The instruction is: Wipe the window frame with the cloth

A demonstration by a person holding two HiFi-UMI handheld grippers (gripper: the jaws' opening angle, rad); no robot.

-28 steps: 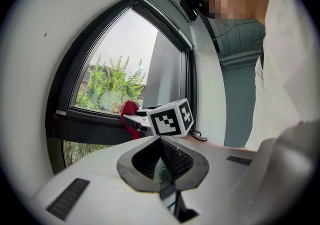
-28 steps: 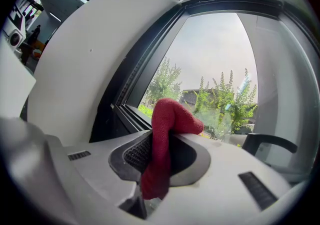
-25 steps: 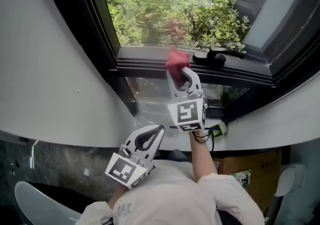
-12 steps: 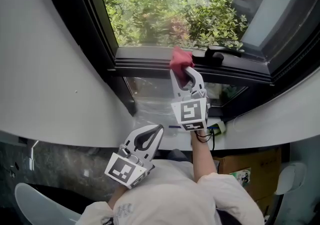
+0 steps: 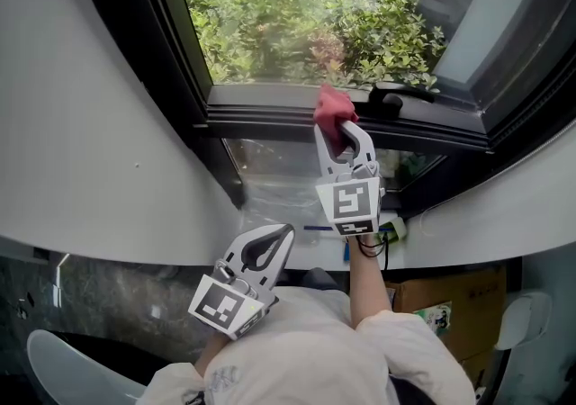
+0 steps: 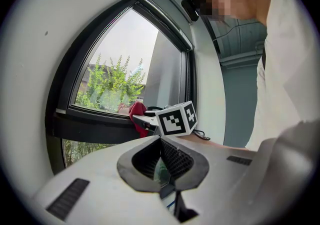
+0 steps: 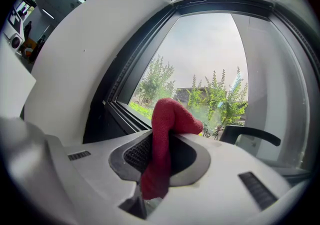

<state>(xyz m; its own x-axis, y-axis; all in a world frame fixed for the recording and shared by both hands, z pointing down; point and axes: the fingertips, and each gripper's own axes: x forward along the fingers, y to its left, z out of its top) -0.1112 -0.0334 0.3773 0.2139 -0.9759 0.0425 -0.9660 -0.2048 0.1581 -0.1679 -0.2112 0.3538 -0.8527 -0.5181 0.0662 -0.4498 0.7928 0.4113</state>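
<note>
A red cloth (image 5: pixel 333 107) is bunched in my right gripper (image 5: pixel 339 129), which is shut on it and presses it against the black window frame (image 5: pixel 261 113) just left of the black window handle (image 5: pixel 393 95). In the right gripper view the cloth (image 7: pixel 164 141) hangs down between the jaws, with the frame (image 7: pixel 120 114) beyond. My left gripper (image 5: pixel 267 246) is held low near the person's chest, shut with nothing in it. In the left gripper view the cloth (image 6: pixel 137 113) and the right gripper's marker cube (image 6: pixel 176 118) show against the frame (image 6: pixel 90 124).
White wall (image 5: pixel 90 124) curves round the window's left side, and a white sill (image 5: pixel 468 232) runs below right. A cardboard box (image 5: pixel 450 300) sits under the sill. Green shrubs (image 5: pixel 297 16) lie outside the glass.
My right gripper has slid the cloth to the right along the frame, closer to the window handle. The left gripper has stayed still.
</note>
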